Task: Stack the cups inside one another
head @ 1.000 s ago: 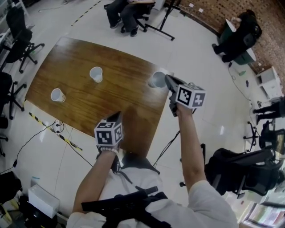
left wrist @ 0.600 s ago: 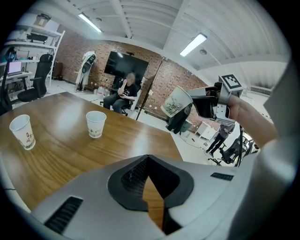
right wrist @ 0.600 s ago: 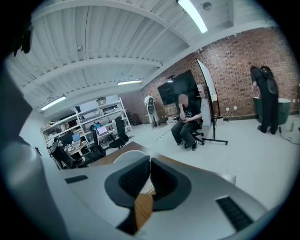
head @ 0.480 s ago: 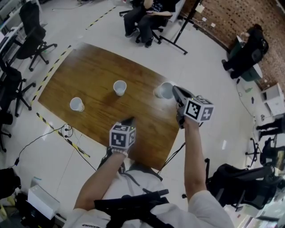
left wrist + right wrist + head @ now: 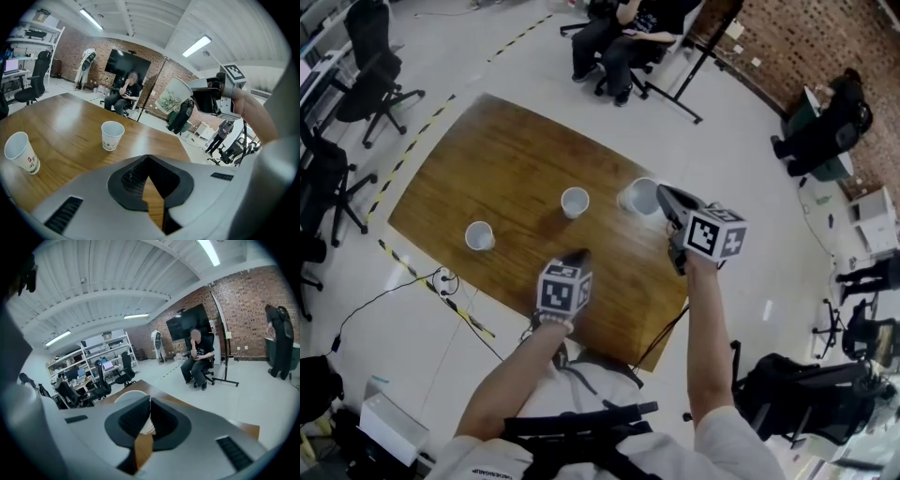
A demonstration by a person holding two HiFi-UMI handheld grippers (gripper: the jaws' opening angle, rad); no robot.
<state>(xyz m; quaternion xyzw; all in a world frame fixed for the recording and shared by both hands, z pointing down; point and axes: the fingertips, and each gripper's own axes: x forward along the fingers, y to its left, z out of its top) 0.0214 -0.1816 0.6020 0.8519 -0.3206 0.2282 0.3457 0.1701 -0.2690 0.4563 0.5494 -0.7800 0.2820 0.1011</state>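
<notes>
White paper, the held cup (image 5: pixel 638 197), is hanging in the air above the worktop (image 5: pixel 487 150), tilted. The right claw (image 5: pixel 661 191) is clenching on its rim wall. The left claw (image 5: pixel 148 159) is sitting clenched on nothing, pointing down at bare wood on the person's side.

The middle cup (image 5: pixel 575 202) is standing upright, mouth up, beside the held cup but apart from it, to the left in the head view. The far cup (image 5: pixel 479 235) is standing well apart, further left again. Both claws are sitting near the middle cup, and the right one is carrying the load. The held cup's long axis is leaning, so I am judging it needs righting over that open mouth before going in.

The right gripper view is showing only an arc of rim behind the claw body, which is hiding the rest of the held cup. Print on the cups is showing too small to read.
</notes>
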